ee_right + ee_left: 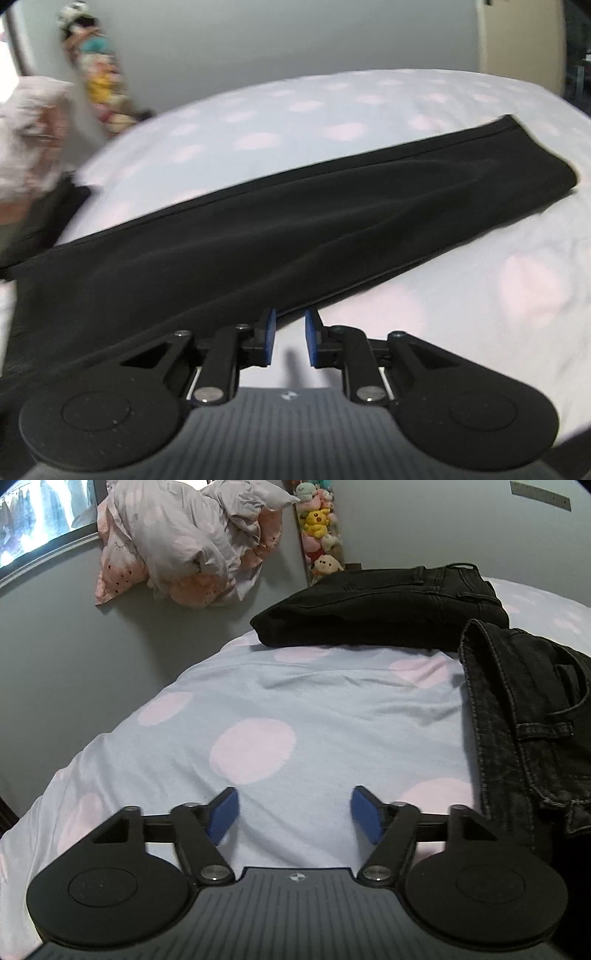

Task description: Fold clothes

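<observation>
A pair of black jeans lies on the bed: its waistband end (524,716) shows at the right of the left wrist view, its legs (258,229) stretch flat across the right wrist view. A second, folded pair of black jeans (380,605) rests at the far side of the bed. My left gripper (294,814) hovers over bare bedsheet, open wide, nothing between its blue pads, left of the waistband. My right gripper (290,338) sits at the near edge of the trouser leg, its pads a narrow gap apart with only sheet showing between them.
The bed (258,709) has a pale blue cover with pink dots. A crumpled pink and grey duvet (184,542) is heaped against the wall. Plush toys (319,528) hang in a strip by the wall. A framed window or screen (37,520) is at top left.
</observation>
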